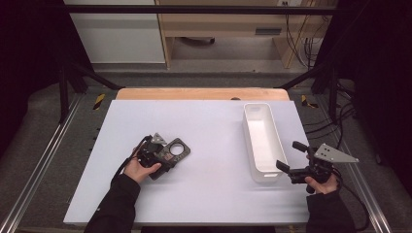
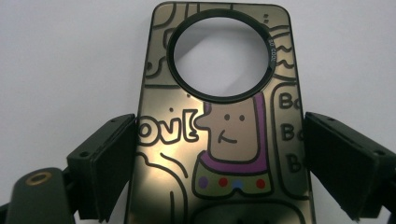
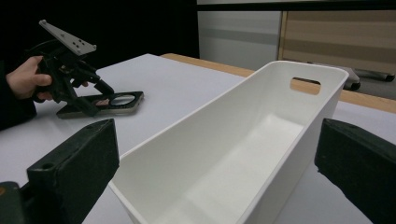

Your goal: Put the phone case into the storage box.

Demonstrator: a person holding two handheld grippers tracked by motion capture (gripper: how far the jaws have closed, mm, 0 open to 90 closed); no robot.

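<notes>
A dark phone case (image 1: 177,151) with a cartoon print and a round camera hole lies flat on the white table (image 1: 209,121), left of the middle. My left gripper (image 1: 163,154) comes down on its near end, and the jaws press the two long edges of the case (image 2: 233,140). In the right gripper view the case (image 3: 119,100) rests on the table under the left gripper (image 3: 95,91). My right gripper (image 1: 290,155) is open at the near right corner of a white bin (image 1: 246,133), its jaws wide on either side of the bin's end (image 3: 280,98) without touching it.
The long white bin has nothing in it and stands lengthwise at the right, with a handle slot (image 3: 305,85) in its far end. A wooden strip (image 1: 199,93) borders the table's far edge. Dark frame struts and cables stand beyond both sides.
</notes>
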